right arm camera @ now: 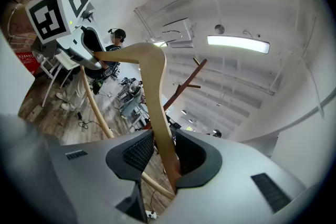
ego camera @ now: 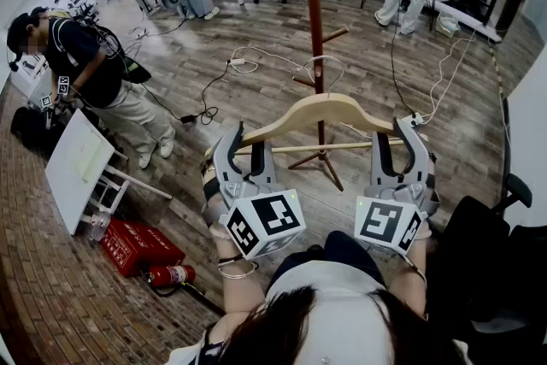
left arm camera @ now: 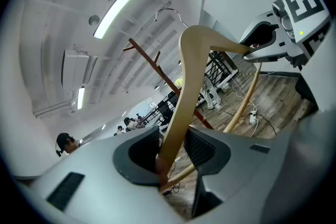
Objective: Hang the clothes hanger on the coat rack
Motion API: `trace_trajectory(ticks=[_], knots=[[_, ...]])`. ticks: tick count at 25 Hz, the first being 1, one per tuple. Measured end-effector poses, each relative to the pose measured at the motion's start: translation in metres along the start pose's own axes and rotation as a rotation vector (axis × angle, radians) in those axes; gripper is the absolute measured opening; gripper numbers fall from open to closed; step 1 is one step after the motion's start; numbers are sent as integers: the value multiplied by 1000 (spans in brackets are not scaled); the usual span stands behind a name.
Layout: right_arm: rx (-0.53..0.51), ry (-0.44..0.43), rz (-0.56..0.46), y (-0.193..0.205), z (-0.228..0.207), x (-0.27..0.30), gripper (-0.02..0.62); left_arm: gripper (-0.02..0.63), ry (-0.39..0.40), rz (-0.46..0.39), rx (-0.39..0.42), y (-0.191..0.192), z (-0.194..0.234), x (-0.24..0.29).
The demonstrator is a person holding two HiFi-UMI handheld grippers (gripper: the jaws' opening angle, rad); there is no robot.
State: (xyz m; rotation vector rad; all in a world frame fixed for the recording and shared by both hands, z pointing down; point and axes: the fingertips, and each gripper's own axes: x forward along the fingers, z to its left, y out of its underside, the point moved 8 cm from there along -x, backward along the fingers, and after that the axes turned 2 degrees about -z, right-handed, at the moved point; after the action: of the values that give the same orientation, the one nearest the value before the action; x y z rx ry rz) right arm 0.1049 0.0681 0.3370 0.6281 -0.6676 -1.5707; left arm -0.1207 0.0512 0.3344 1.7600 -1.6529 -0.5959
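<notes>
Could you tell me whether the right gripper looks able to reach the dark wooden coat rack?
Probably yes: the dark wooden coat rack stands just ahead with nothing standing between. But the right gripper is shut on the pale wooden clothes hanger, so it would arrive carrying that.

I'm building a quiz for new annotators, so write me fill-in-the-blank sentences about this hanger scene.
The left claw and the right claw hold the pale wooden clothes hanger by its two outer ___.
The tall brown wooden pole beyond it belongs to a coat ___.
The fire extinguisher lying on the brick floor is ___.
Missing words: ends; rack; red.
</notes>
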Motion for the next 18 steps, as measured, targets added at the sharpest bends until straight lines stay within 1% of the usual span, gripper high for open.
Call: trace_trajectory(ticks=[3,11,18], knots=[[6,11,1,-7,1,-4,140,147,5,1,-4,4,2,-3],[7,9,13,-11,4,-5,141,147,18,5,-3,7,5,-4],[8,10,10,-6,1,1,140,147,18,4,-1,5,2,3]])
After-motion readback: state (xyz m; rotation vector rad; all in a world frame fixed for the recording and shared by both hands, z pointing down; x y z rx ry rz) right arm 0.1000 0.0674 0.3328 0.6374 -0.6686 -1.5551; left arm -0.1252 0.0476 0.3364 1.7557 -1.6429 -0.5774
